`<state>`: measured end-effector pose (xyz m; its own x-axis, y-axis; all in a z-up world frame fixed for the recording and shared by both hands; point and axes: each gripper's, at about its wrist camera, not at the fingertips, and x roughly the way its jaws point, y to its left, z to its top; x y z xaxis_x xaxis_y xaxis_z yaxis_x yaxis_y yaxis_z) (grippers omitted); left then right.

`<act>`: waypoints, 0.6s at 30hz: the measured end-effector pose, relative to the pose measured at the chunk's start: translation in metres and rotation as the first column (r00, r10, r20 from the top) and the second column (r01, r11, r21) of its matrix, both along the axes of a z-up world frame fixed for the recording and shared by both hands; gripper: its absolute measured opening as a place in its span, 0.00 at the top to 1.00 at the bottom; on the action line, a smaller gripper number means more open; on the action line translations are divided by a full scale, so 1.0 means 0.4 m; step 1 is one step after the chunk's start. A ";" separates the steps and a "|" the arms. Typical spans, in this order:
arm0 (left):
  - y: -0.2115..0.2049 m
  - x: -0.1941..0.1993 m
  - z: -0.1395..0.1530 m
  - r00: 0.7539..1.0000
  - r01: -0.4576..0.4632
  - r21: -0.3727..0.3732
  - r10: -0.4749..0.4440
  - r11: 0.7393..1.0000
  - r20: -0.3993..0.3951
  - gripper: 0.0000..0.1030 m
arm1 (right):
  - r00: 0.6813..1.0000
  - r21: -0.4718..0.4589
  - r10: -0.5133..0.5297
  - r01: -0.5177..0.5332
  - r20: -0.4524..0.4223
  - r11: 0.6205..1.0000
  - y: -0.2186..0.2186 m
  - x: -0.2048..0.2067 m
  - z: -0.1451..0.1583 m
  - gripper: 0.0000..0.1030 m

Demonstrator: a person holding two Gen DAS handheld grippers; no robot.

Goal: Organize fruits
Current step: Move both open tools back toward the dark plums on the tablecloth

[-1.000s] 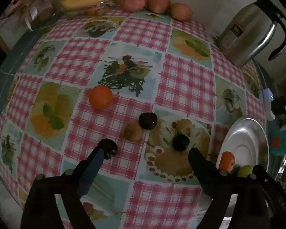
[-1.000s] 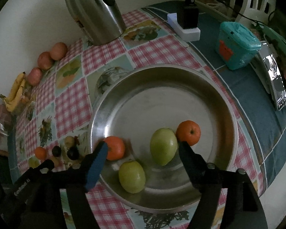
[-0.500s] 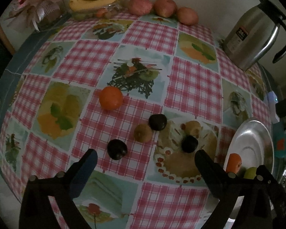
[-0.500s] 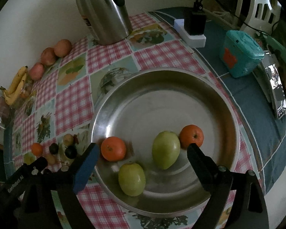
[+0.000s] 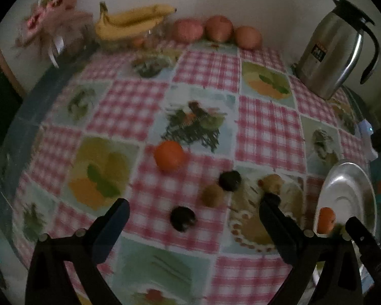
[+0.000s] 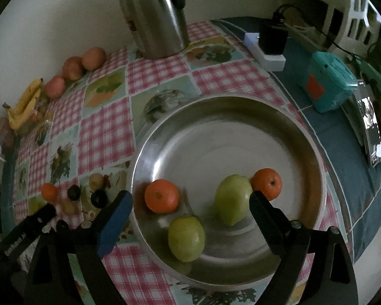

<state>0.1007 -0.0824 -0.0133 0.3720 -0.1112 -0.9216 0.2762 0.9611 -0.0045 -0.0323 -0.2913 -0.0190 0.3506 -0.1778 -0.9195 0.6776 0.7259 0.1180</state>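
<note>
My left gripper [image 5: 193, 204] is open and empty above the checked tablecloth. Just beyond it lie a dark plum [image 5: 183, 218], a brown kiwi [image 5: 212, 195], a second dark plum [image 5: 230, 180], a yellowish fruit [image 5: 273, 181] and an orange [image 5: 169, 156]. My right gripper [image 6: 190, 197] is open and empty over the near side of the steel plate [image 6: 241, 117]. In the plate lie two oranges [image 6: 161, 195] [image 6: 266, 183] and two green fruits [image 6: 232, 198] [image 6: 186, 239].
A steel kettle [image 5: 335, 56] stands at the back right. Bananas [image 5: 132, 21] and three apples [image 5: 218, 28] line the wall. A teal box [image 6: 327, 86], a white power strip [image 6: 264, 53] and a phone [image 6: 370, 127] lie right of the plate.
Both grippers have pulled back and risen, so the table looks farther off. The dark plum once hidden by my left finger now lies free between the jaws. No fruit moved.
</note>
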 end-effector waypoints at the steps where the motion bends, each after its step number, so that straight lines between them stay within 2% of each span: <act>1: 0.006 0.002 0.005 1.000 0.007 0.001 -0.007 1.000 0.011 0.00 | 1.000 0.001 0.002 -0.002 0.001 1.000 0.004 0.002 -0.002 0.09; 8: 0.062 0.023 0.020 1.000 0.002 -0.030 -0.002 1.000 0.011 0.00 | 0.999 -0.014 0.027 -0.027 0.034 1.000 0.043 0.025 0.003 0.09; 13: 0.110 0.044 0.023 0.999 -0.038 -0.056 0.039 0.998 0.006 0.00 | 0.994 -0.035 0.067 -0.064 0.088 0.997 0.087 0.048 0.010 0.09; 15: 0.131 0.055 0.023 0.998 -0.058 -0.064 0.058 0.996 0.001 0.00 | 0.992 -0.070 0.098 -0.092 0.074 0.993 0.113 0.064 0.013 0.09; 18: 0.166 0.070 0.022 0.996 -0.090 -0.083 0.089 0.992 -0.016 0.00 | 0.990 -0.073 0.122 -0.117 0.073 0.990 0.142 0.083 0.014 0.09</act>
